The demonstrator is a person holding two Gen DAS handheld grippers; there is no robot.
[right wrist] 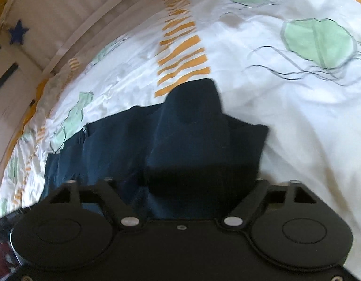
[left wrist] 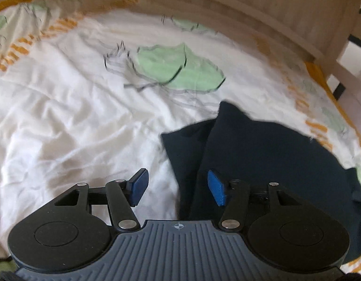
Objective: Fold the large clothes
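A dark navy garment (left wrist: 262,154) lies on a bed with a white quilt (left wrist: 63,107). In the left wrist view my left gripper (left wrist: 178,188) is open, its blue pads (left wrist: 140,187) apart, above the garment's left edge and holding nothing. In the right wrist view the garment (right wrist: 192,140) is bunched up over my right gripper (right wrist: 199,182). The cloth covers the fingertips, so they are hidden. A raised fold rises from between the finger arms.
The quilt has green shapes (left wrist: 178,68) and orange stripes (right wrist: 182,56). A padded headboard (left wrist: 250,2) runs along the far side of the bed. A blue star (right wrist: 17,35) hangs on it in the right wrist view.
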